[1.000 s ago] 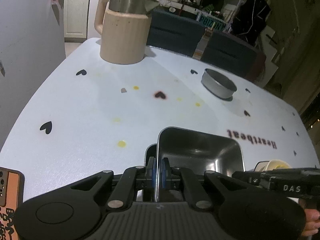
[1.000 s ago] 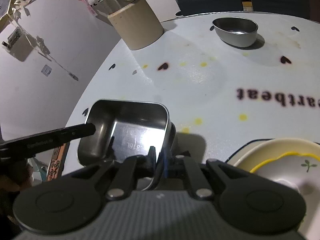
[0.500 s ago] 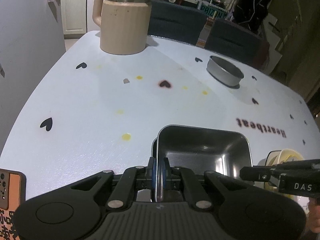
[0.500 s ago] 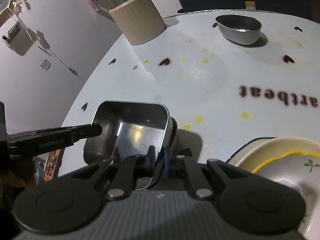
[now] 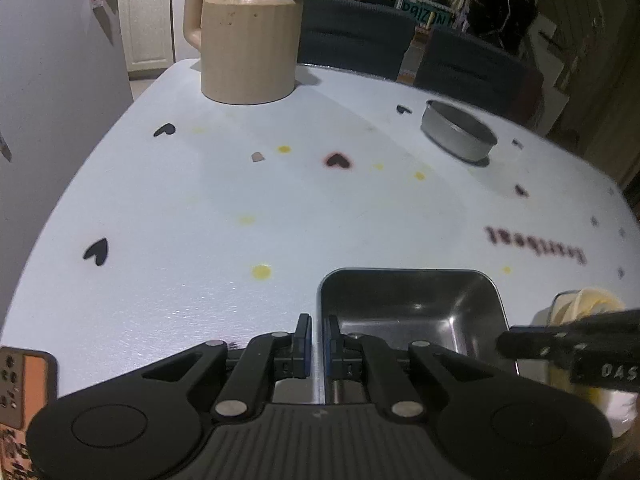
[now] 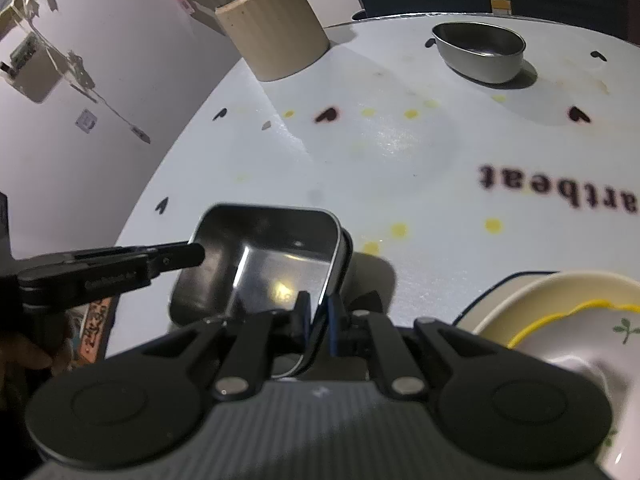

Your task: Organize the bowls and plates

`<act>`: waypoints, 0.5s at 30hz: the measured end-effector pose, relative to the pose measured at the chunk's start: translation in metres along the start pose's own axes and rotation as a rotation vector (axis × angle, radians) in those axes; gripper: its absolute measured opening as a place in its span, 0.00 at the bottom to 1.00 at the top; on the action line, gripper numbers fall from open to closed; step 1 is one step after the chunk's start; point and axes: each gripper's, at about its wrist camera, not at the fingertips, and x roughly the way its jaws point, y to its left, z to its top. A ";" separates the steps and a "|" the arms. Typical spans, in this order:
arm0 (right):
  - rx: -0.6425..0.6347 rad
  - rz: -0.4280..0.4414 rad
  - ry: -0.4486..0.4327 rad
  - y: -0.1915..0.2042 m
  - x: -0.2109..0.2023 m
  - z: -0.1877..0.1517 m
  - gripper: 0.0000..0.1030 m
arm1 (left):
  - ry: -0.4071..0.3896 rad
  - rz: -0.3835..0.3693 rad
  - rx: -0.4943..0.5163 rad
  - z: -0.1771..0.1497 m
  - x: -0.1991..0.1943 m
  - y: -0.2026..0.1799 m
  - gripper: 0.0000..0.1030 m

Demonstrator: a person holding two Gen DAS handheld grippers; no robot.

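Both grippers pinch opposite walls of the rectangular steel tray (image 5: 412, 304): left gripper (image 5: 318, 334), right gripper (image 6: 318, 312); they should move together, level; any tilt risks slipping.

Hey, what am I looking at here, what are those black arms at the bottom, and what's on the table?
These are two hand-held claws, one in each of a person's hands, with a camera on each looking along its fingers. One picture is from the left claw, the other from the right claw. Both grip walls of the same rectangular steel tray, and each claw shows in the other's picture. On the white heart-print tablecloth stand a beige kettle with a steel top and a round steel bowl. Near the right claw sits a cream plate with a yellow line.
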 end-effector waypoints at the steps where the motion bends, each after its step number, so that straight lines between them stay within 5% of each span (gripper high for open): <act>1: -0.007 -0.018 0.003 0.001 0.000 0.000 0.10 | 0.005 0.001 0.002 0.000 0.001 0.000 0.09; 15: -0.008 -0.019 0.041 0.000 0.005 -0.003 0.10 | 0.017 -0.016 -0.025 0.004 0.010 0.005 0.10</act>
